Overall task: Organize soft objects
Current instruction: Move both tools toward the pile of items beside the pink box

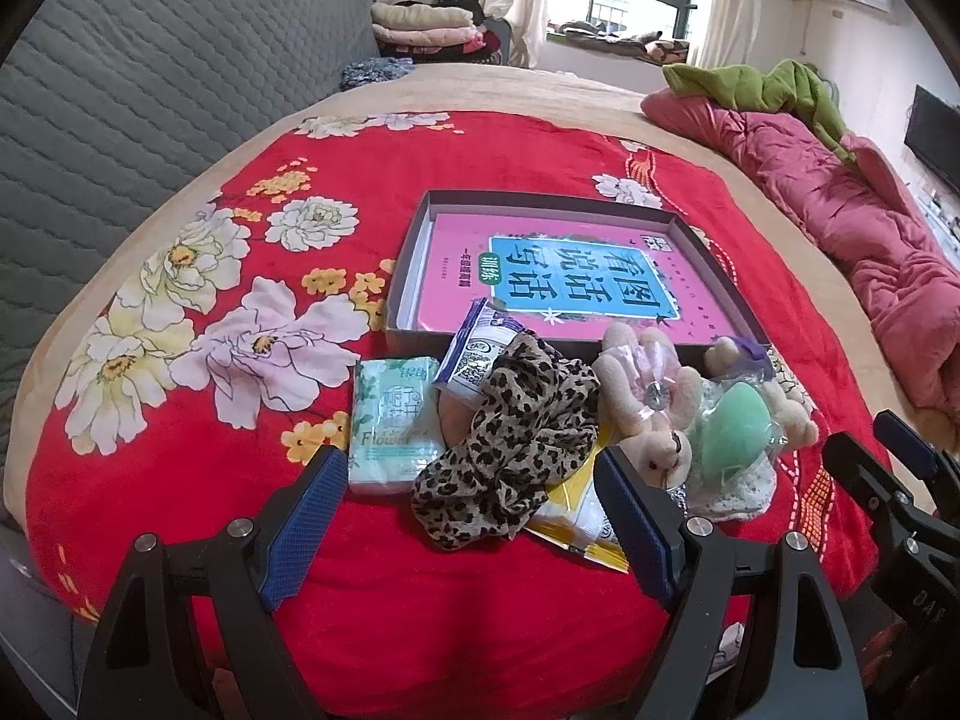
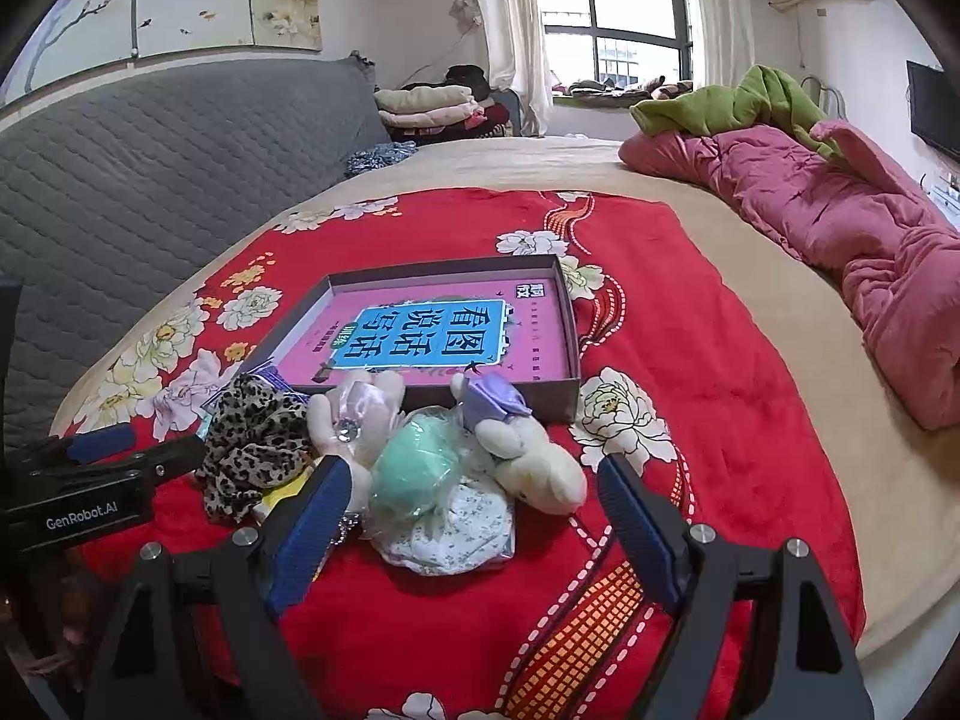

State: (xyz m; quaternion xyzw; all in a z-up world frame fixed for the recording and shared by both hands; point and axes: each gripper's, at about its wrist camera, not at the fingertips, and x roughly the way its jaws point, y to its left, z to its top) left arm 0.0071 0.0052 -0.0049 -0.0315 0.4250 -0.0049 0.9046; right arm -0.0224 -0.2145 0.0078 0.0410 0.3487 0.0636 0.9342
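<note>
Scrunchie (image 1: 510,450) lengthwise toward left claw (image 1: 474,531)

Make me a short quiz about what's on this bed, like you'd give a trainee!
1. True or false: the shallow box already holds the leopard-print scrunchie.
2. Multiple choice: what lies inside the box? A) a pink book B) a green sponge C) a plush toy
3. Fill in: both the left gripper and the right gripper are ____.

Key:
1. False. The scrunchie lies on the red blanket in front of the box, in the pile with the tissue pack and the plush toys.
2. A, the pink book.
3. Open, and holding nothing.
</note>
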